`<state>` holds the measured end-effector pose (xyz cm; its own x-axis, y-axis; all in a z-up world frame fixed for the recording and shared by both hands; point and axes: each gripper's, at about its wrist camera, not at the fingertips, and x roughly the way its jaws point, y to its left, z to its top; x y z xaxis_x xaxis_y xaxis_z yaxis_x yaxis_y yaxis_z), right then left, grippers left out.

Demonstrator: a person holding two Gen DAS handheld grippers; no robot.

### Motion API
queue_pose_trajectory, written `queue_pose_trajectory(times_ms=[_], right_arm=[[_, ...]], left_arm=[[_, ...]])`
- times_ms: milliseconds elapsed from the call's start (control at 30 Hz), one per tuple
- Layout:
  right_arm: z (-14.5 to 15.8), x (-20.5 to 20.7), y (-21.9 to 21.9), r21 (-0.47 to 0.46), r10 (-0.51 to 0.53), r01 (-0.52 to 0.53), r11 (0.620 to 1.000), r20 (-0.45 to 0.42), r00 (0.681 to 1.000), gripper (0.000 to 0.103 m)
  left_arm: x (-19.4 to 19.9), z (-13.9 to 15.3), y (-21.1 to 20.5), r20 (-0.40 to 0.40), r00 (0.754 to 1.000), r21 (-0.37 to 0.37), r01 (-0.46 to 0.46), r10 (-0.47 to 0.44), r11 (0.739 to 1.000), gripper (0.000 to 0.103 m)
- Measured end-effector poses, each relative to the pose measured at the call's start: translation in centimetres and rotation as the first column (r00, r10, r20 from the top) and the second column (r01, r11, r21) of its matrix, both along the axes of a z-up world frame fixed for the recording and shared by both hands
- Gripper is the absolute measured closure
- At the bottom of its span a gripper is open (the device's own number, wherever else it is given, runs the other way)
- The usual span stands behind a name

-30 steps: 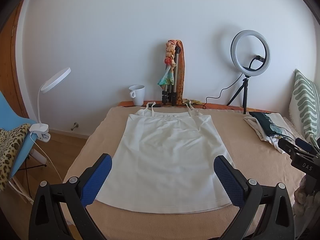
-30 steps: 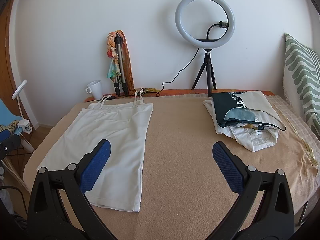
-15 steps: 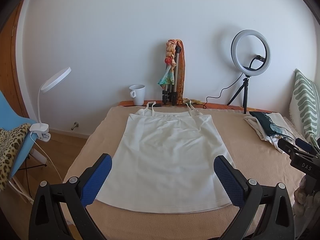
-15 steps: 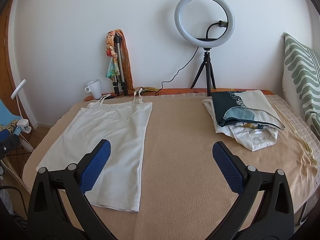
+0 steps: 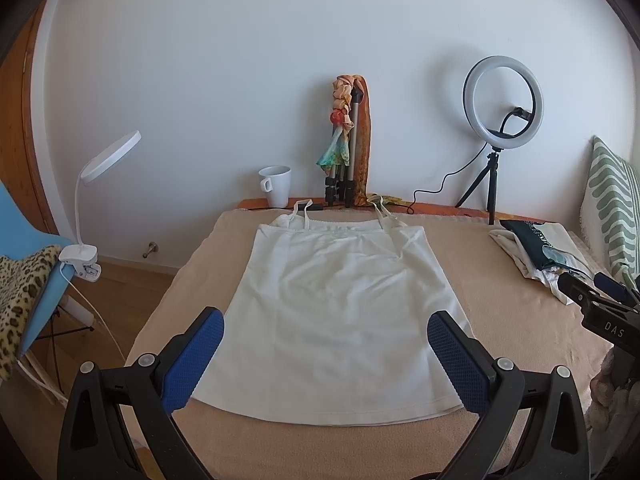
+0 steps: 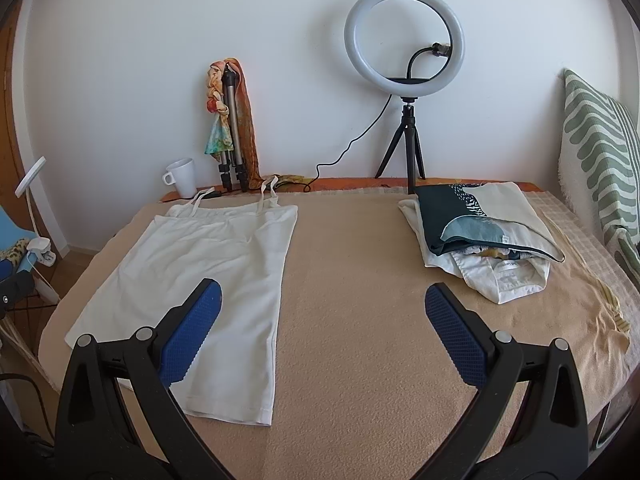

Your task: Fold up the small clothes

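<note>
Camisole: white strappy top (image 5: 344, 300) (image 6: 200, 276), laid flat and unfolded on the beige blanket, straps toward the wall, hem toward the cameras; it occupies the left part of the bed.
Blanket: beige, covers the bed surface (image 6: 360, 320) (image 5: 520, 320).
Left gripper: (image 5: 324, 356) jaws spread wide, blue pads on black arms, holding nothing; it hangs above the hem end of the camisole, one pad over each lower corner, contact not discernible.
Right gripper: (image 6: 322, 324) jaws spread wide, empty; left pad over the camisole's right lower part, right pad over bare blanket. Its tip also shows at the right edge of the left wrist view (image 5: 600, 304).
Clothes pile: folded garments (image 6: 480, 236) (image 5: 540, 256), a dark teal and cream patterned piece on top of white ones, on the right part of the bed, well apart from the camisole.
Ring light: on a small tripod (image 6: 404, 36) (image 5: 503, 102), behind the pile, by the wall.
Mug: white (image 6: 182, 176) (image 5: 277, 185), beyond the straps.
Folded tripod: draped with a coloured scarf (image 6: 230, 128) (image 5: 346, 140), just beside the mug.
Cushion: green and white pattern (image 6: 600, 160), right edge.
Clip lamp: white (image 5: 100, 184), left of the bed, clipped to a blue chair (image 5: 24, 240).
</note>
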<state>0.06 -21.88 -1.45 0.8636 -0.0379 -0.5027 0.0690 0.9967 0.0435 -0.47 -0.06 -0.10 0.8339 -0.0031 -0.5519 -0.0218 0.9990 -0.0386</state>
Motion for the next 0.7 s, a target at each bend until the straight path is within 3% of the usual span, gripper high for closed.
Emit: queue_pose_trajectory(times_ms=[700], right_arm=[[0.7, 0.8, 1.6, -0.054, -0.047, 0.045, 0.998, -0.032, 0.998, 0.000]], left_arm=[[0.5, -1.4, 4.3, -0.065, 0.996, -0.043, -0.061, 0.058, 0.997, 0.002]])
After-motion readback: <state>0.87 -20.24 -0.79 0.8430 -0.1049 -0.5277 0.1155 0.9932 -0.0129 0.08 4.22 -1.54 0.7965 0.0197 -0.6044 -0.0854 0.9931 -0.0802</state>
